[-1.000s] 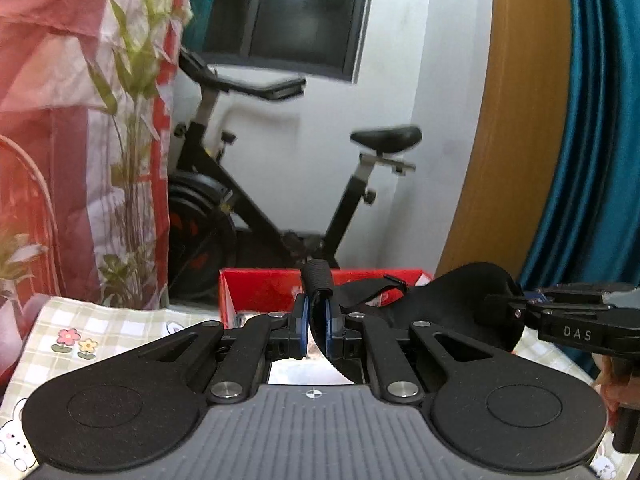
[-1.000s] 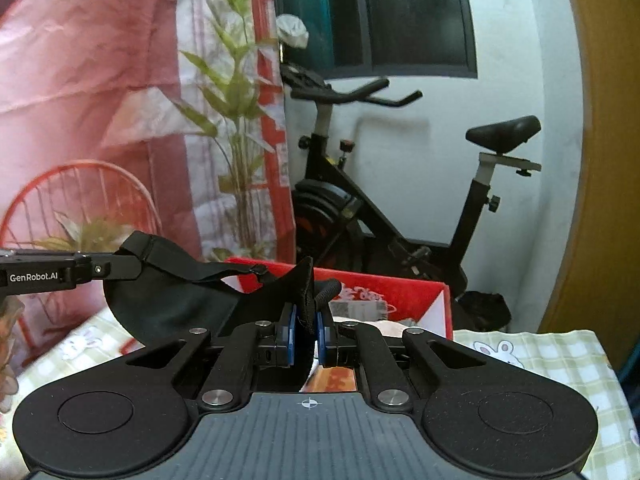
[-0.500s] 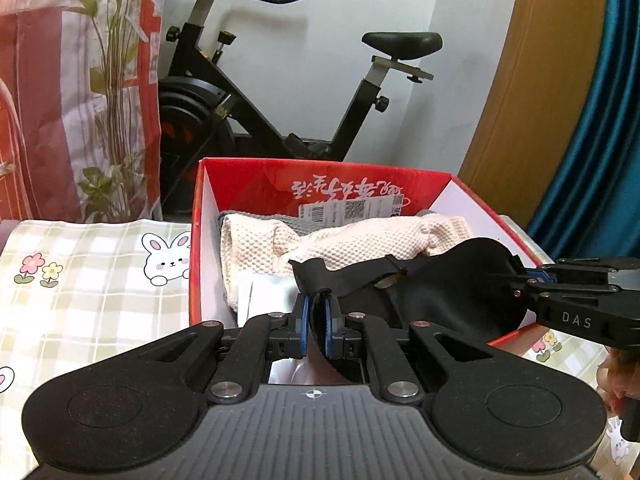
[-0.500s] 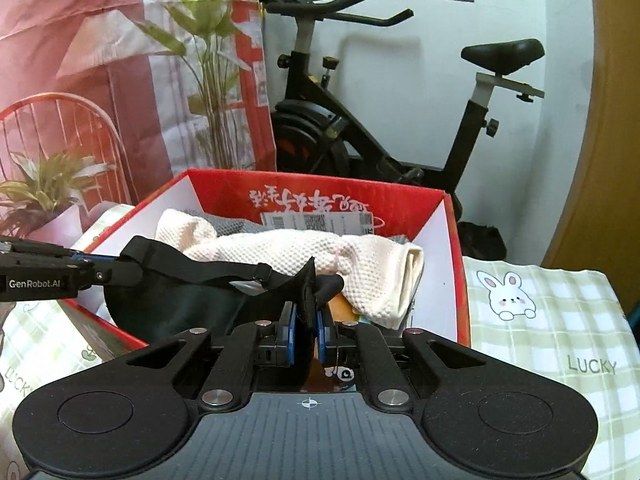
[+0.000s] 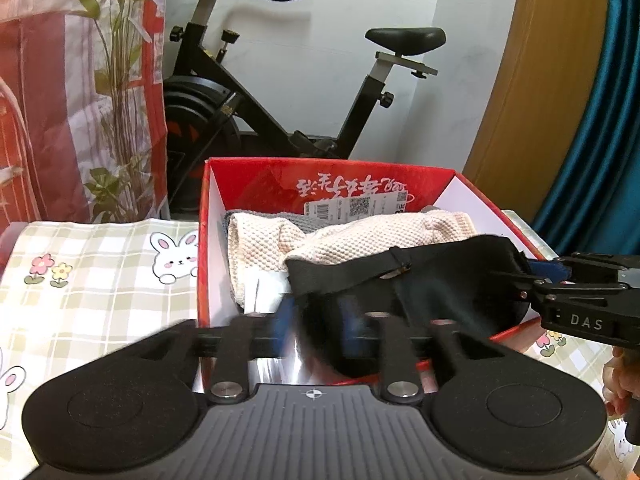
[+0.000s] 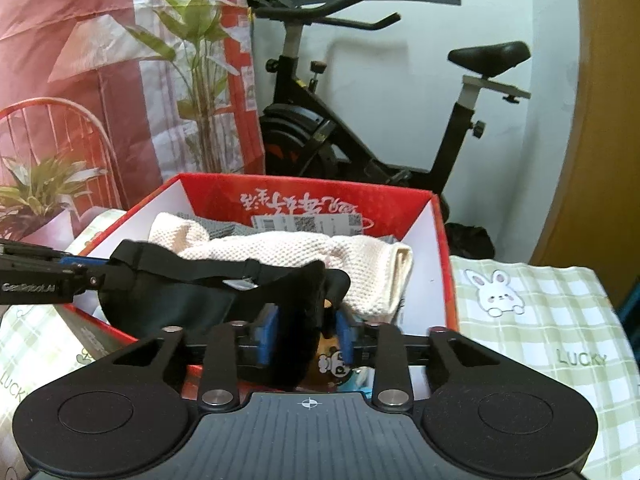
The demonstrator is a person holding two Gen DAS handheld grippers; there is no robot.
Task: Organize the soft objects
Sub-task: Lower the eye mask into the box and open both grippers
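Handling black eye mask (image 6: 180, 300): light, floppy; you pinch padded ends. Both jaws parted, mask loose over red box (image 6: 438, 248).

Right hand-held gripper (image 6: 306, 336): blue pads parted, black eye mask (image 6: 208, 296) between them, draped over red box (image 6: 444, 264) rim. Cream towel (image 6: 320, 256) inside box.

A box (image 6: 440, 264) is sitting on a tablecloth (image 6: 540, 320), holding a folded towel (image 6: 320, 252), with an eye mask (image 6: 192, 296) lying over its near edge and an exercise bike (image 6: 360, 136) standing behind.
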